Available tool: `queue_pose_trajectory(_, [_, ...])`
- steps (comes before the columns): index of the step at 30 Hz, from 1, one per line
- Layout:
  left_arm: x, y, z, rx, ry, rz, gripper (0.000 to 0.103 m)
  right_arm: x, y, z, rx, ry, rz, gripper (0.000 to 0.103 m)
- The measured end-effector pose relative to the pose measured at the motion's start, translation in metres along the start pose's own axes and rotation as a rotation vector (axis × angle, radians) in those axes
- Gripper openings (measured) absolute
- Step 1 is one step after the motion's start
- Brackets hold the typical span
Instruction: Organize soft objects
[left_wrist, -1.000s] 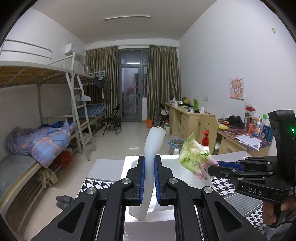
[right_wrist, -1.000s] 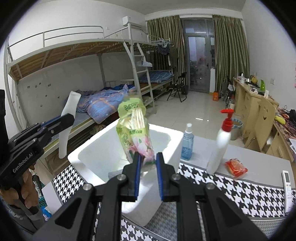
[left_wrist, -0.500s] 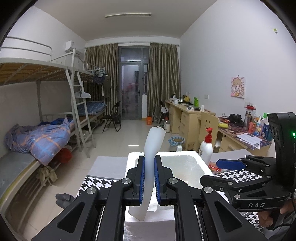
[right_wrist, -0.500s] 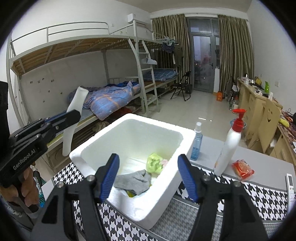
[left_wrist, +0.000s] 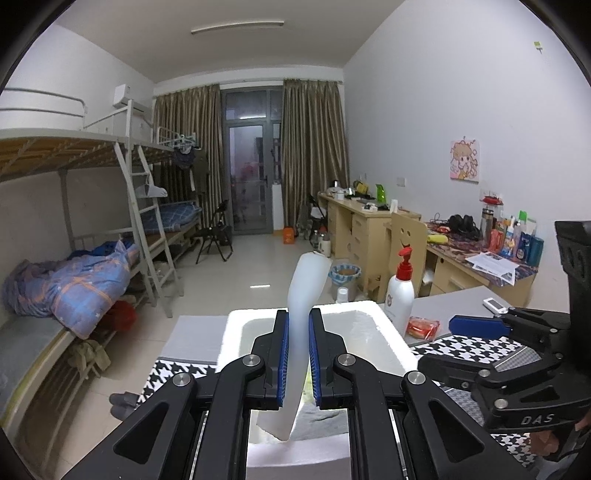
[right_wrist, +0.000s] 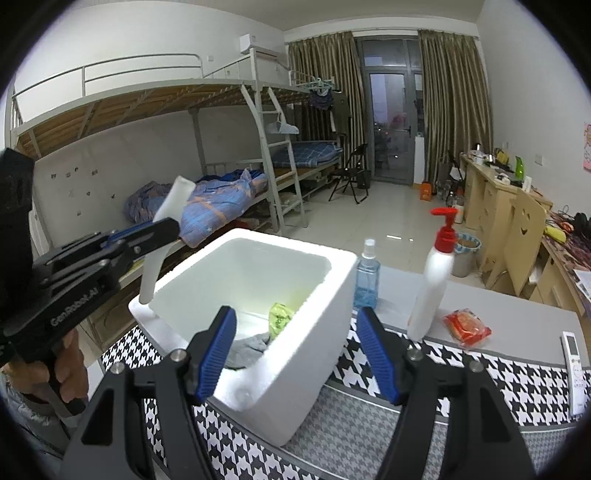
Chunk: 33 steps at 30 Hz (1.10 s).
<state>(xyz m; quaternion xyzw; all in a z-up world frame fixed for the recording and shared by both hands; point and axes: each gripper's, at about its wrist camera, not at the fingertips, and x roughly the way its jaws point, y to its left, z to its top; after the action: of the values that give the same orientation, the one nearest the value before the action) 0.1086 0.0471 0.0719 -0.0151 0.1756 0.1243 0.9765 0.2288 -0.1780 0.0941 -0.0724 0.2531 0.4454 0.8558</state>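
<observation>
Foam strip (right_wrist: 162, 236), white and bent, sits pinched in my left claw (right_wrist: 168, 227) at frame left; centre, the styrofoam box (right_wrist: 317, 295) holds a grey cloth (right_wrist: 245, 349) and green packet (right_wrist: 279, 318); my right claw (right_wrist: 295, 350) gapes wide, empty.

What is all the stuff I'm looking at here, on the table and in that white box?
foam box: one, white, open-topped, on the houndstooth tablecloth.
green packet: one, green-yellow, inside the box.
grey cloth: one, grey, inside the box beside the packet.
spray bottle: one, blue, on the table just right of the box.
pump bottle: one, white with red pump, right of the spray bottle.
red packet: one, red-orange, beside the pump bottle.
remote: one, white, at the table's right edge.
white foam strip: one, white, held above the box.
left gripper: one, black with blue pads, shut on the strip.
right gripper: one, same colours, open over the box.
</observation>
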Motion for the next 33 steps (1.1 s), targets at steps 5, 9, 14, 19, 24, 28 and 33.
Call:
queue_pose_trajectory(5, [0.006,-0.002,0.000,0.004,0.019,-0.018,0.013,-0.006,-0.006,-0.002,0.020,-0.011,-0.011,0.072])
queue_pose_trajectory(9, [0.014,-0.006,0.000,0.004,0.046,-0.032,0.018,-0.010,-0.007,-0.004,0.025,-0.017,-0.016,0.072])
queue_pose_trajectory(14, [0.018,-0.004,-0.002,-0.010,0.062,-0.001,0.085,-0.012,-0.013,-0.007,0.041,-0.022,-0.022,0.072])
queue_pose_trajectory(19, [0.002,-0.001,-0.004,-0.026,0.025,0.007,0.102,-0.018,-0.017,-0.011,0.055,-0.030,-0.020,0.072])
queue_pose_trajectory(24, [-0.012,-0.006,-0.003,-0.029,-0.001,0.019,0.102,-0.031,-0.015,-0.015,0.062,-0.054,-0.022,0.072])
queue_pose_trajectory(28, [-0.025,-0.011,-0.002,-0.035,-0.020,0.020,0.102,-0.043,-0.013,-0.019,0.065,-0.078,-0.031,0.072])
queue_pose_trajectory(33, [-0.043,-0.023,-0.005,-0.035,-0.038,0.015,0.102,-0.071,-0.008,-0.030,0.063,-0.151,-0.075,0.090])
